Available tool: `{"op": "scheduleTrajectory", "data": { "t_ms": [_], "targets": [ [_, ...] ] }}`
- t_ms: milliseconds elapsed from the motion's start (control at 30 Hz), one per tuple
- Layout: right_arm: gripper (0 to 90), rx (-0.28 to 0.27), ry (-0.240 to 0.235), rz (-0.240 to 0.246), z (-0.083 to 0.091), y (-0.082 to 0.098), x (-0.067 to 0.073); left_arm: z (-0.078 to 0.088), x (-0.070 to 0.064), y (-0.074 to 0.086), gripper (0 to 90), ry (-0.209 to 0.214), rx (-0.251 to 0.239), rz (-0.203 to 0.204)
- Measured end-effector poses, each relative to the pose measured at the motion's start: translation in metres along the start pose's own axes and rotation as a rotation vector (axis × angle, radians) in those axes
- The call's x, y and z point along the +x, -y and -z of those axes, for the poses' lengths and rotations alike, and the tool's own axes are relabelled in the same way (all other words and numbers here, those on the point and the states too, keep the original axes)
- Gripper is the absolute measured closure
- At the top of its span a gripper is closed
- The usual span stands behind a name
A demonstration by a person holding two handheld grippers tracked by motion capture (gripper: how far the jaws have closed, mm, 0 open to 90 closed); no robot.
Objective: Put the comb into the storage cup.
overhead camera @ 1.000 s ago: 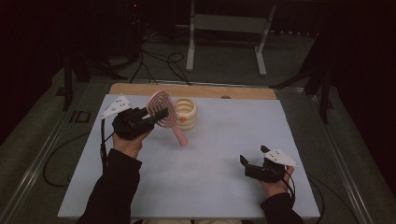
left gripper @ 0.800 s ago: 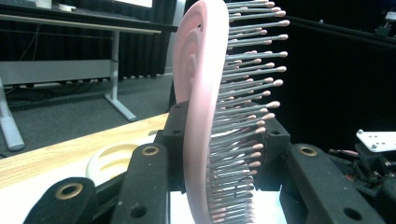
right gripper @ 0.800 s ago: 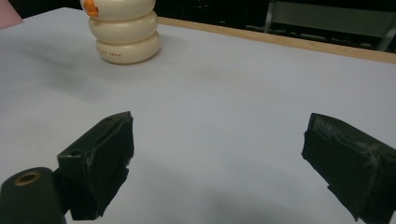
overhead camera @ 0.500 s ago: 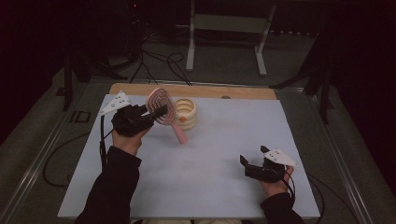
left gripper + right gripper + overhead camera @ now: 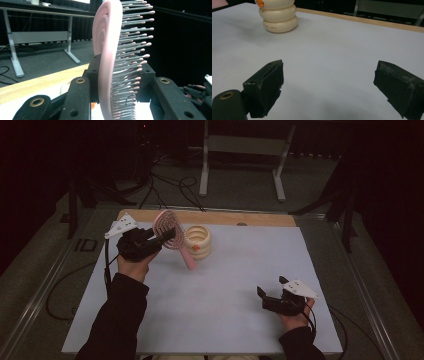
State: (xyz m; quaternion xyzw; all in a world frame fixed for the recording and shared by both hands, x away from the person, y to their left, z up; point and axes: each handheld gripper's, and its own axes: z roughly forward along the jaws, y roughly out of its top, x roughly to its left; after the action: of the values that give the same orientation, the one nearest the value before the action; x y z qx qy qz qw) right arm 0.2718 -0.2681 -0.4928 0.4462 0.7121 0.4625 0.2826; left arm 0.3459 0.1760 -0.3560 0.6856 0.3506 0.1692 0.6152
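Near the counter's point(image 5: 215, 295) far edge, the left hand-held gripper point(image 5: 162, 236) clamps a pink hairbrush point(image 5: 170, 227) beside a cream ringed holder point(image 5: 198, 241), while the right hand-held gripper point(image 5: 262, 295) gapes wide near the front right corner.

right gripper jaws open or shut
Open: the right gripper has its two black jaws wide apart with bare white table between them and nothing held.
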Motion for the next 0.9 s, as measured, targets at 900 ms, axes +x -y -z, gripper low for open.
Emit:
{"op": "scheduleTrajectory", "data": {
  "t_ms": [900],
  "targets": [
    [8.8, 0.005, 0.003, 0.004, 0.0, 0.0, 0.0, -0.005, 0.005, -0.013, 65.3, -0.038, 0.011, -0.019]
  ]
}}
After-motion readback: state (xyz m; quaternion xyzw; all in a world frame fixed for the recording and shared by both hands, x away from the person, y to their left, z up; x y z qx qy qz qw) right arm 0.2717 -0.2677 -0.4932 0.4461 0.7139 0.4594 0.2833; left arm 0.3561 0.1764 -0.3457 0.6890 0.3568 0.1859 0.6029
